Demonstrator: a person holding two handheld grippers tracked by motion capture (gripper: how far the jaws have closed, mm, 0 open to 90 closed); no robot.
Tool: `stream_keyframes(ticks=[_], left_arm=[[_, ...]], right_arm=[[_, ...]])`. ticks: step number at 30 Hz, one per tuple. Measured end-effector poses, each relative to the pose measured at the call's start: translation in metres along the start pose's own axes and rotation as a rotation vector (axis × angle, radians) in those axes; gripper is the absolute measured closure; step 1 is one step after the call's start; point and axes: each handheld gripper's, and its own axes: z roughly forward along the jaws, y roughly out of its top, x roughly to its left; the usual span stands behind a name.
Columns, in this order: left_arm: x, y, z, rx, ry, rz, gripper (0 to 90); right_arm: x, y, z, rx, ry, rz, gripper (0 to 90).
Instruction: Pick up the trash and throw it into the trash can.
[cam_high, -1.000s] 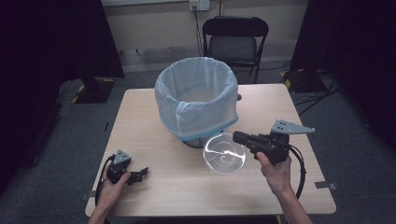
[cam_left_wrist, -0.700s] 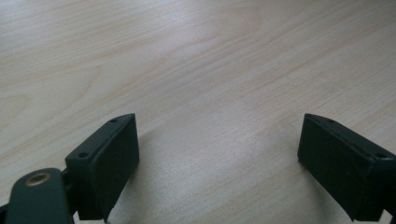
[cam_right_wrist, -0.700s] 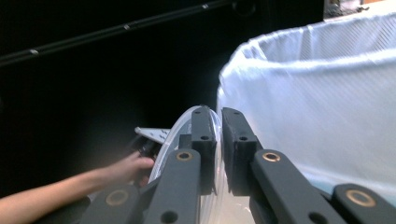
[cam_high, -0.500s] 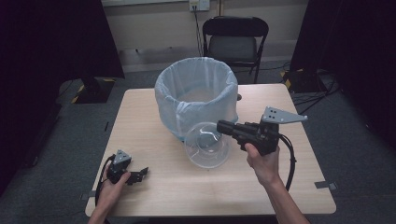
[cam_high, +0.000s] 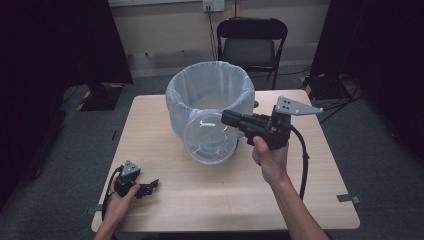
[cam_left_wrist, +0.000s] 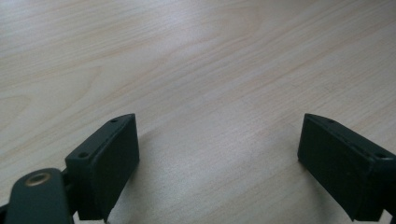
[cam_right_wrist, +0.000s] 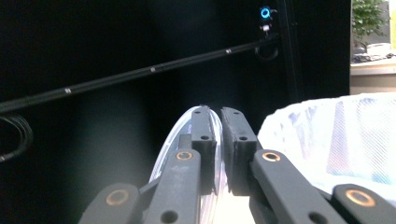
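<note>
Right hand-held gripper (cam_high: 227, 118) pinches clear bowl (cam_high: 210, 136) beside lined bin (cam_high: 210, 95).

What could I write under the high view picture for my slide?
The right gripper lifts a clear plastic bowl beside the bag-lined bin, while the left gripper rests open on the table.

- The left hand (cam_high: 116, 197) is resting its black two-jaw left gripper (cam_high: 148, 187) low on the table, jaws spread wide.
- The right hand (cam_high: 270, 159) is holding the black right gripper (cam_high: 227, 118) raised, jaws pinching a clear plastic bowl's (cam_high: 210, 137) rim.
</note>
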Motion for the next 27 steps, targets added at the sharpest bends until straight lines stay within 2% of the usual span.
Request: stream_keyframes(ticks=[4,11,14,15,19,21,27], left_arm=[[0.000,0.000,0.000,-0.001,0.000,-0.001,12.1],[0.000,0.000,0.000,0.000,0.000,0.000,12.2],[0.000,0.000,0.000,0.001,0.000,0.004,12.1],[0.000,0.000,0.000,0.001,0.001,0.005,12.2],[0.000,0.000,0.000,0.001,0.001,0.004,12.1],[0.000,0.000,0.000,0.001,0.001,0.004,12.1],[0.000,0.000,0.000,0.001,0.001,0.004,12.1]], right_arm=[[-0.006,0.007,0.010,-0.057,0.028,0.030,84.4],[-0.012,0.016,0.019,-0.091,0.030,0.032,84.4],[-0.018,0.021,0.025,-0.093,0.013,0.023,84.4],[-0.023,0.024,0.030,-0.105,0.012,0.035,84.4],[-0.028,0.030,0.037,-0.126,0.003,0.038,84.4],[-0.035,0.036,0.043,-0.142,-0.025,0.035,84.4],[-0.051,0.039,0.046,-0.181,-0.059,0.062,84.4]])
